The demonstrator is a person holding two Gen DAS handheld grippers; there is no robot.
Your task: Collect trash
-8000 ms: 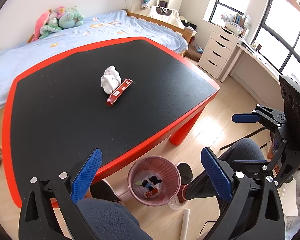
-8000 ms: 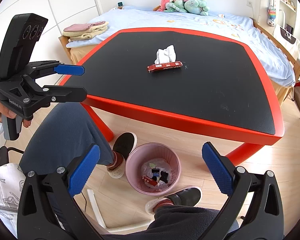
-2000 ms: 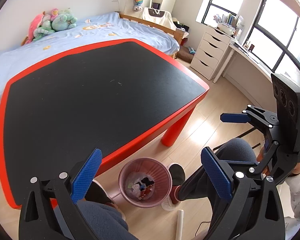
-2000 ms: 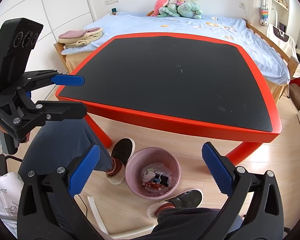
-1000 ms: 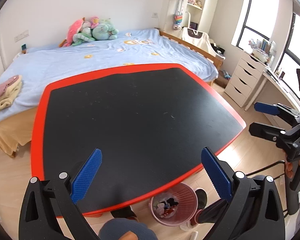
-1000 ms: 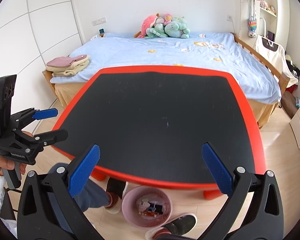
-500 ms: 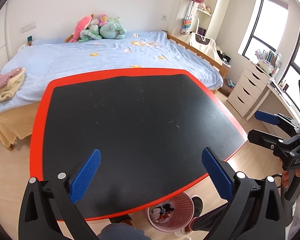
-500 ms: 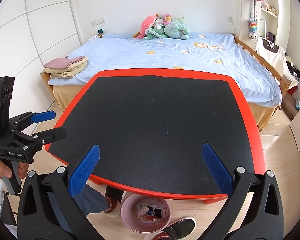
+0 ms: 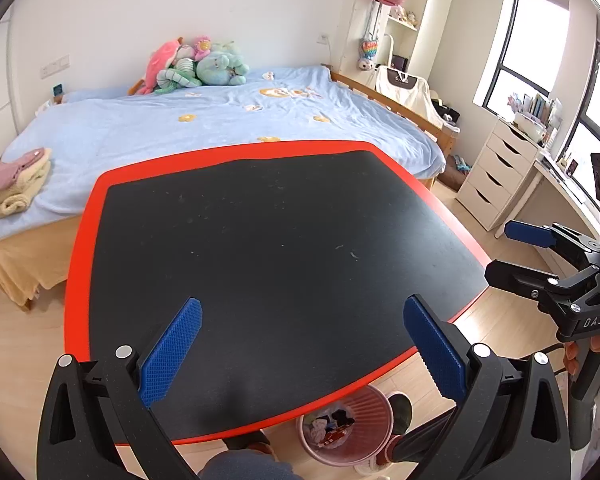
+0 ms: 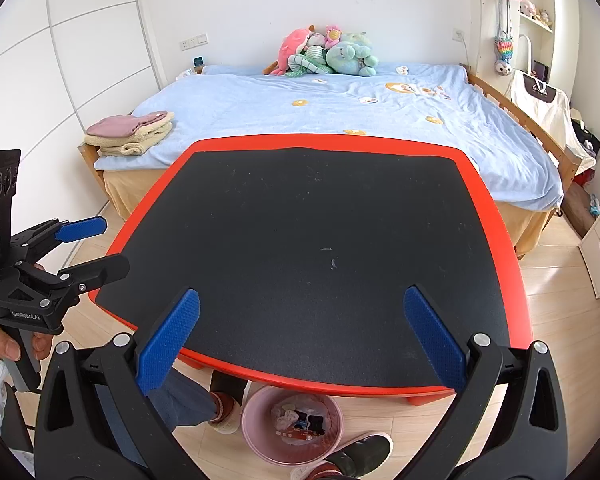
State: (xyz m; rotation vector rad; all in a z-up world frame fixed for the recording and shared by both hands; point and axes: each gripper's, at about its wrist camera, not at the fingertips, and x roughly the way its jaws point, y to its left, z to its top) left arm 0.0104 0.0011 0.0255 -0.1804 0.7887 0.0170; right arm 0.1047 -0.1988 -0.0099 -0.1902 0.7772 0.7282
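The black table with a red rim [image 9: 80, 264] [image 10: 512, 264] carries no trash. A pink bin [image 9: 374, 400] [image 10: 252, 412] stands on the floor under the table's near edge and holds a white tissue, a red wrapper and dark scraps [image 10: 300, 420]. My left gripper [image 9: 300, 344] is open and empty above the near part of the table; it also shows at the left of the right wrist view [image 10: 88, 246]. My right gripper [image 10: 300, 344] is open and empty above the near edge; it also shows at the right of the left wrist view [image 9: 508, 252].
A bed with a blue cover [image 10: 340, 120] lies behind the table, with plush toys [image 10: 328, 56] and folded towels [image 10: 128, 132]. A white drawer unit [image 9: 496, 176] stands to the right. The person's legs and shoes [image 10: 364, 456] are beside the bin.
Eight seconds ago a white tissue and a red wrapper lay on the table; now they lie in the bin. In the last second both grippers rose slightly and tilted up toward the bed.
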